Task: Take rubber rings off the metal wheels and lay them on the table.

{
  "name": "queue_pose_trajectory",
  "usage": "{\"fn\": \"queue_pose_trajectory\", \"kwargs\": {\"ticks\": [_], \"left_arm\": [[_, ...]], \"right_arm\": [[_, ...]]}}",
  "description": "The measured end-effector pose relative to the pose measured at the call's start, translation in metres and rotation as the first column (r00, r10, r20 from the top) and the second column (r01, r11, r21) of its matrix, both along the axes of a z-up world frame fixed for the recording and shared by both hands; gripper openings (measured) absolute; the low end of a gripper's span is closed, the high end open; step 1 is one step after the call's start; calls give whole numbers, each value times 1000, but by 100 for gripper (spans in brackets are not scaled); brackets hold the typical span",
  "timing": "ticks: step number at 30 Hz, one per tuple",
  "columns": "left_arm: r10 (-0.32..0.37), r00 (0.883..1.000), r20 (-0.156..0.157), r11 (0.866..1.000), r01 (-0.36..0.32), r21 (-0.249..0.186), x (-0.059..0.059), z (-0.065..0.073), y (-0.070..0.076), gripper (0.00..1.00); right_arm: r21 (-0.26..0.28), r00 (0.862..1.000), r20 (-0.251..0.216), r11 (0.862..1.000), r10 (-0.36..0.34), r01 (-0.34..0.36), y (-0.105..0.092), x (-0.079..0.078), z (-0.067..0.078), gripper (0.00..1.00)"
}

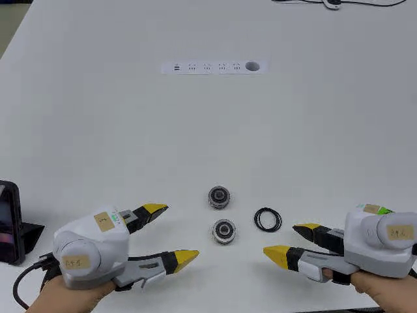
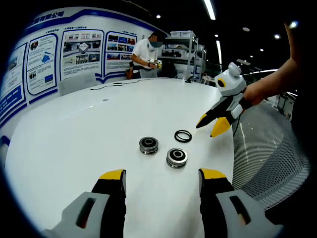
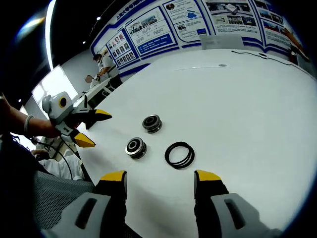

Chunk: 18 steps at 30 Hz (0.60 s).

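Two small metal wheels lie flat on the white table: the far wheel [image 1: 219, 196] [image 2: 148, 145] [image 3: 152, 123] and the near wheel [image 1: 224, 231] [image 2: 177, 156] [image 3: 135, 147]. To their right lie black rubber rings [image 1: 268, 219] [image 2: 183, 136] [image 3: 180, 154], overlapping on the tabletop. My left gripper [image 1: 171, 233] [image 2: 161, 177] [image 3: 91, 127] is open at the lower left, a short way from the wheels. My right gripper [image 1: 287, 241] [image 3: 159, 178] [image 2: 210, 125] is open at the lower right, just short of the rings. Neither holds anything.
A white power strip [image 1: 212, 67] lies across the far middle of the table. A dark device [image 1: 11, 222] with a cable sits at the left edge. A cable [image 1: 339, 3] runs along the far edge. A person [image 2: 145, 55] stands beyond the table.
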<state>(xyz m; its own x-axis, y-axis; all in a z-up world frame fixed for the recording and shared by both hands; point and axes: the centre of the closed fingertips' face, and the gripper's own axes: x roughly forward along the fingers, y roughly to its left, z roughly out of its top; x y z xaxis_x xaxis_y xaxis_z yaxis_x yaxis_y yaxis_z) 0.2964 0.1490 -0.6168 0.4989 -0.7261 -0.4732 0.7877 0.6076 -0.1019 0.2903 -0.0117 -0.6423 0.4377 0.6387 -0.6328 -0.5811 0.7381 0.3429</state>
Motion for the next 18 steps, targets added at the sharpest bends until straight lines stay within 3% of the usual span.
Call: {"fn": "queue_pose_trajectory", "kwargs": {"ticks": [10, 14, 18], "left_arm": [[16, 1000, -4, 1000, -17, -11, -15, 3, 3, 64], [26, 1000, -4, 999, -26, -23, -20, 6, 5, 64], [41, 999, -7, 999, -41, -33, -24, 7, 9, 66]], "right_arm": [[-58, 994, 81, 996, 77, -72, 4, -12, 3, 64], [-64, 991, 117, 996, 64, -57, 0, -11, 6, 66], [-66, 991, 125, 997, 46, -38, -5, -12, 5, 70]]}}
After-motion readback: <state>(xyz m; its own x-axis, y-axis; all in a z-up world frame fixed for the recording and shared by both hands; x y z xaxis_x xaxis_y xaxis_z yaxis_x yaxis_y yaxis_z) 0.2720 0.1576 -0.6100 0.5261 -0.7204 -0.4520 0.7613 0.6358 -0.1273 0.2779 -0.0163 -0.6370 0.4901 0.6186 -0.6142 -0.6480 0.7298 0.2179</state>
